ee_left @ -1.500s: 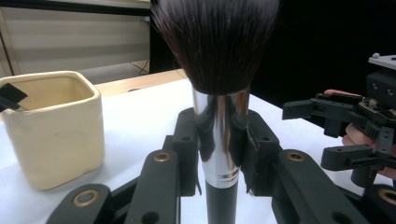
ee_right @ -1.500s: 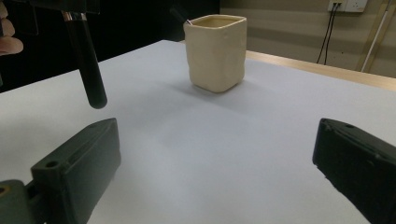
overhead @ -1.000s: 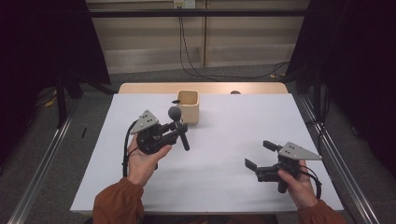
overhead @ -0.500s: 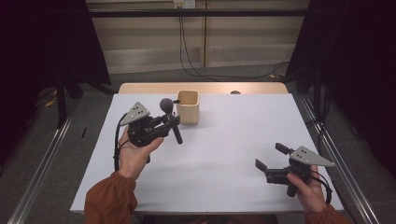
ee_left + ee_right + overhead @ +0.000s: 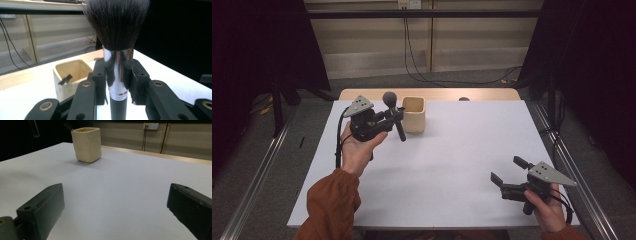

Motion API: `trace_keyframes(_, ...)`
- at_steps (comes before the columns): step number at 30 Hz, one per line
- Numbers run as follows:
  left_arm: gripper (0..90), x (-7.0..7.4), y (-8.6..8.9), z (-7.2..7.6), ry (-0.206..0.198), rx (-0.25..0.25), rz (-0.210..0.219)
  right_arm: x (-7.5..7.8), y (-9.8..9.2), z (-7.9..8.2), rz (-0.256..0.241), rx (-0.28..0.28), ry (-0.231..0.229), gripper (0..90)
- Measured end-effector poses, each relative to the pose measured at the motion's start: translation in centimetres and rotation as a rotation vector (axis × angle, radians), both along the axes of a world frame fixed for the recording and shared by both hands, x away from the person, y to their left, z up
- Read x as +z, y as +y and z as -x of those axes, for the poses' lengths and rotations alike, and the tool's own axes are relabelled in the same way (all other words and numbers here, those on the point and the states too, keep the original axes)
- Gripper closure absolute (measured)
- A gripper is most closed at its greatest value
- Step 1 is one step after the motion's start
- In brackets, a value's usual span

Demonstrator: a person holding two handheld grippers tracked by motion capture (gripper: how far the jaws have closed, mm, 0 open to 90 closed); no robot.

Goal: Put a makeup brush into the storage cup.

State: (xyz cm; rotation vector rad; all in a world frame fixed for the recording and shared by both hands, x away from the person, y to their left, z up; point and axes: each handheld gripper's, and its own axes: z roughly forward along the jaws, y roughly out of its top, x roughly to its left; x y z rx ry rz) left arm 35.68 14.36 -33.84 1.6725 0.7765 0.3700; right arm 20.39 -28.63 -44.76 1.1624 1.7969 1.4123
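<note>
A makeup brush (image 5: 394, 117) with a dark bristle head (image 5: 116, 22), a chrome ferrule and a black handle stands upright in my left gripper (image 5: 396, 119), which is shut on the ferrule (image 5: 117, 72). It hangs above the table, just left of a cream square cup (image 5: 414, 114). The cup (image 5: 71, 75) has a small dark piece showing inside it. My right gripper (image 5: 507, 170) is open and holds nothing, low over the table's near right corner. The cup (image 5: 86, 143) stands far ahead of the right gripper (image 5: 115, 210).
The white tabletop (image 5: 452, 165) has a bare wooden strip along its far edge, where a small dark object (image 5: 463, 99) lies. Metal rails run along both sides of the table. Cables hang on the wall behind.
My left gripper has carried the brush a little left and farther away, staying beside the cup. The right gripper has pulled back toward the near right corner.
</note>
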Motion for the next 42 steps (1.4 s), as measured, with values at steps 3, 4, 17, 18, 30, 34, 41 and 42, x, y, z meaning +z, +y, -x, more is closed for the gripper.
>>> trace_keyframes(3,70.5,0.6,-0.2,-0.6,-0.013,0.012,-0.003,-0.3,-0.3,0.1,-0.007,0.0,0.014,0.8)
trace_keyframes(4,70.5,0.7,-0.2,-0.7,-0.015,0.012,0.0,-0.4,-0.4,0.1,-0.011,-0.001,0.014,0.8)
trace_keyframes(17,70.5,0.9,-0.9,-2.9,-0.011,0.051,0.019,-0.2,-0.4,-0.2,-0.006,0.002,-0.01,0.8)
trace_keyframes(18,70.5,1.0,-0.9,-3.0,-0.012,0.053,0.017,-0.2,-0.4,-0.3,-0.009,0.002,-0.01,0.8)
trace_keyframes(30,70.4,1.5,-2.3,-5.2,-0.089,0.105,0.009,-0.1,-0.4,-0.3,-0.019,0.012,-0.011,0.8)
trace_keyframes(34,70.4,0.6,-2.9,-5.9,-0.094,0.119,0.007,-0.1,-0.4,-0.2,-0.015,0.008,-0.011,0.8)
trace_keyframes(41,70.4,0.2,-3.6,-6.9,-0.097,0.129,0.005,-0.1,-0.5,-0.1,-0.016,0.009,-0.012,0.8)
trace_keyframes(42,70.4,0.1,-3.6,-7.1,-0.09,0.134,0.016,-0.1,-0.5,-0.1,-0.021,0.009,-0.011,0.8)
